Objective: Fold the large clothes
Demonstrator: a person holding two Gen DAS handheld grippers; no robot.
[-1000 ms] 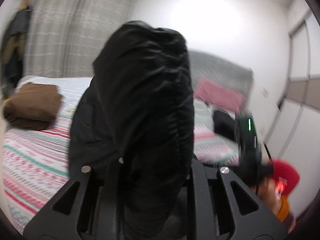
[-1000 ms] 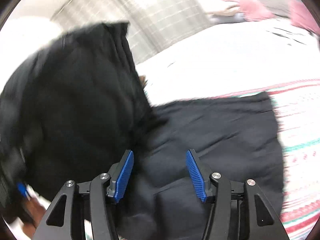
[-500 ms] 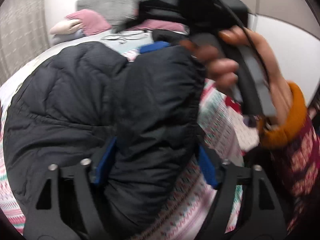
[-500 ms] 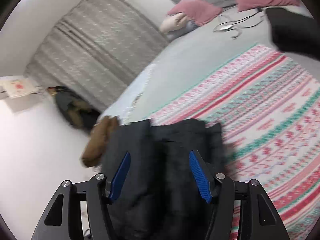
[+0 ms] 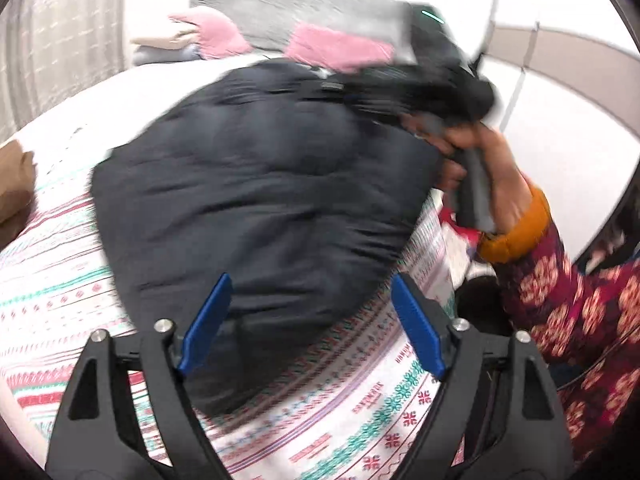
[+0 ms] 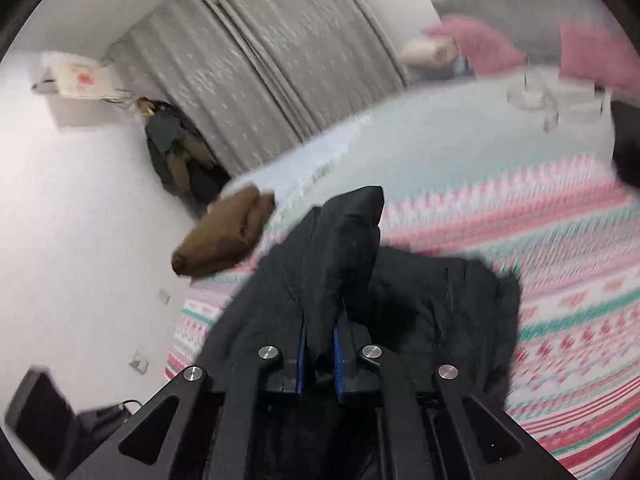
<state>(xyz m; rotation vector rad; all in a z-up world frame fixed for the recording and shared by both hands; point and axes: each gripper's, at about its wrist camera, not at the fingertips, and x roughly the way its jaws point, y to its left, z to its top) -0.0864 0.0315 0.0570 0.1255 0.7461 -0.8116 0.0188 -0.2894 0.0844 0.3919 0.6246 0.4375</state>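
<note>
Left gripper (image 5: 310, 322) released, blue pads spread wide with a near lobe of the black puffer jacket (image 5: 264, 184) lying between them, fabric not pinched. Right gripper (image 6: 319, 354) clenched on a fold of the same jacket (image 6: 344, 256), blue pads pressed tight against the cloth, a peak of fabric standing up just beyond the fingertips. In the left wrist view that gripper shows far right, blurred, in the person's right hand (image 5: 486, 172), orange cuff and red floral sleeve (image 5: 572, 304) trailing toward the near right.

Jacket sits bunched on the bed, on the patterned blanket (image 5: 60, 280) with pink, red and teal stripes. Its bulk is a rounded quilted mound, centre of the left wrist view; far right edge lifted toward the hand. In the right wrist view the rest of the jacket spreads flat to the right of the pinched fold.

Folded brown garment (image 6: 224, 236) at the left edge of the bed, apart from the jacket. Beyond the blanket, plain pale sheet (image 6: 440, 136). Pink pillows (image 5: 336, 46) and grey headboard (image 5: 296, 4) at the far end. Grey curtain (image 6: 260, 76) on the far left wall, dark clothes (image 6: 176, 148) hanging beside it. Both views motion-blurred.
</note>
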